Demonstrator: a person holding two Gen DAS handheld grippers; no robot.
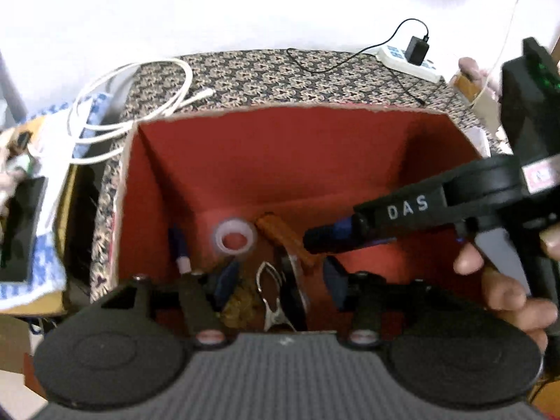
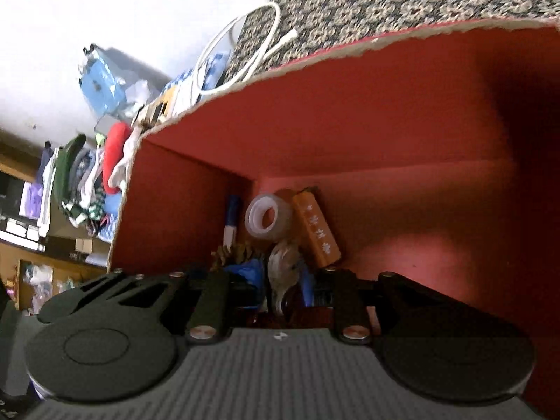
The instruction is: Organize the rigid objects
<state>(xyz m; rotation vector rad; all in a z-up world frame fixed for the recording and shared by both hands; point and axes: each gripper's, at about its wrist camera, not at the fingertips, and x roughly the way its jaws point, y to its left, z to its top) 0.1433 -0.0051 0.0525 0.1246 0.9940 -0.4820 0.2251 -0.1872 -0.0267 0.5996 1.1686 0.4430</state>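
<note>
Left wrist view looks down into a red-lined box point(image 1: 297, 154), ahead of the left claw point(image 1: 280, 280), whose fingers stand apart over a loose heap. Ahead of them lie an orange bar point(image 1: 280, 232), a clear tape roll point(image 1: 234, 236) and a blue pen point(image 1: 178, 245). The right claw point(image 1: 316, 239) is shut, reaching in from the right.

Left gripper point(image 1: 280, 280) jaws apart; right gripper point(image 1: 315, 239) closed, angled down
</note>
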